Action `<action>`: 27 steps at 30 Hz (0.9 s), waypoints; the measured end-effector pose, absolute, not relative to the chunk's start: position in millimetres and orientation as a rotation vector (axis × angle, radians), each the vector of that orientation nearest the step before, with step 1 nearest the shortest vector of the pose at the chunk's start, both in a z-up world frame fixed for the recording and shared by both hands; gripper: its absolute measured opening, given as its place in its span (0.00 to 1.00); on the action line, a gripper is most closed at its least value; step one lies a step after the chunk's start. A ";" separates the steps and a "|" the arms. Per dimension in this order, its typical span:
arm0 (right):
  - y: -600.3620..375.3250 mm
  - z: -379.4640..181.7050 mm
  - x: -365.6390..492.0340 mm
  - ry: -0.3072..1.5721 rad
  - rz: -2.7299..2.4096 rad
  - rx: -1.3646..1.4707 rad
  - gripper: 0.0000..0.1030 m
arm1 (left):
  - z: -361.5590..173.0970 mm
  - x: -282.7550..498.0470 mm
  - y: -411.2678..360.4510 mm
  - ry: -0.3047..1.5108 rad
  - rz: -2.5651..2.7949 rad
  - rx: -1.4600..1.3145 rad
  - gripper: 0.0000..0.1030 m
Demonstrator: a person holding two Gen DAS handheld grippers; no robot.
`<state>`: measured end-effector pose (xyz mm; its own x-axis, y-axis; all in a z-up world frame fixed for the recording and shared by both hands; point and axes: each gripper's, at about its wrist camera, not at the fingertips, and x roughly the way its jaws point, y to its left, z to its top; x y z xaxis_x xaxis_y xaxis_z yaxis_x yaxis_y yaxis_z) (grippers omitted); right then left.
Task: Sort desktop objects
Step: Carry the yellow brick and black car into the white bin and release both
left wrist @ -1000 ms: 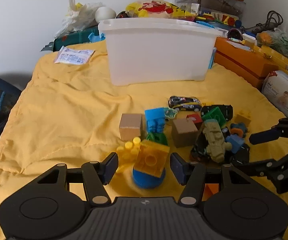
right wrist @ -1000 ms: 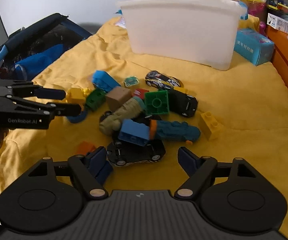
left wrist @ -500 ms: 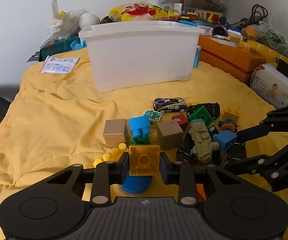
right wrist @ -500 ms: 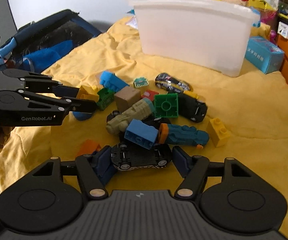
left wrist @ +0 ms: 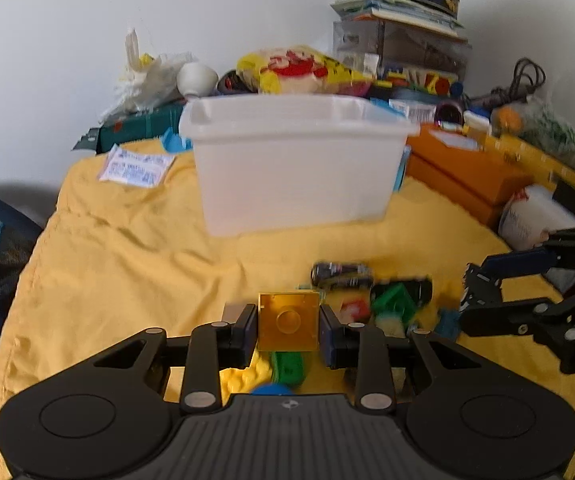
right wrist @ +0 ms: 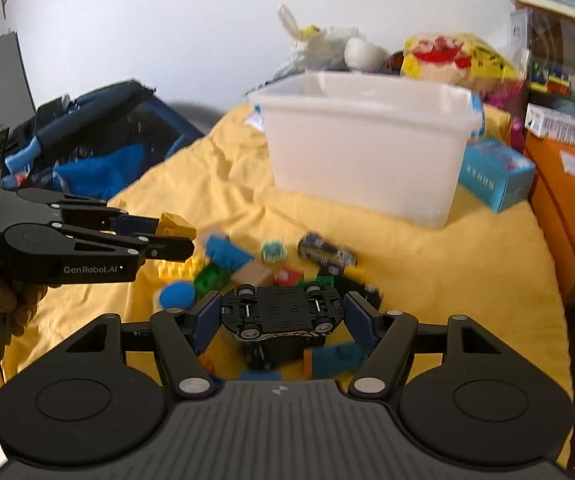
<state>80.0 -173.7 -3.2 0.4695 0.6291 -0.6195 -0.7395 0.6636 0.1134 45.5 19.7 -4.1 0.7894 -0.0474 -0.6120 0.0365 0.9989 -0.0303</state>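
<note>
Both tools loaded above the toy pile!
Our left tool [left wrist: 288, 328] clamps the yellow brick [left wrist: 288, 321]; our right tool [right wrist: 281, 316] grips the black toy car [right wrist: 282, 312], upside down, white bin [right wrist: 363, 160] ahead.

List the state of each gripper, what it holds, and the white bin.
left gripper: shut on the yellow block, lifted off the cloth.
right gripper: shut on the black toy car, held wheels up.
white bin: upright, open top, no lid.
</note>
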 end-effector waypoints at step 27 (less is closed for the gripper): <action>-151.2 87.7 226.5 0.532 0.725 -0.017 0.67 | 103.1 192.1 32.8 0.528 0.030 -0.001 0.34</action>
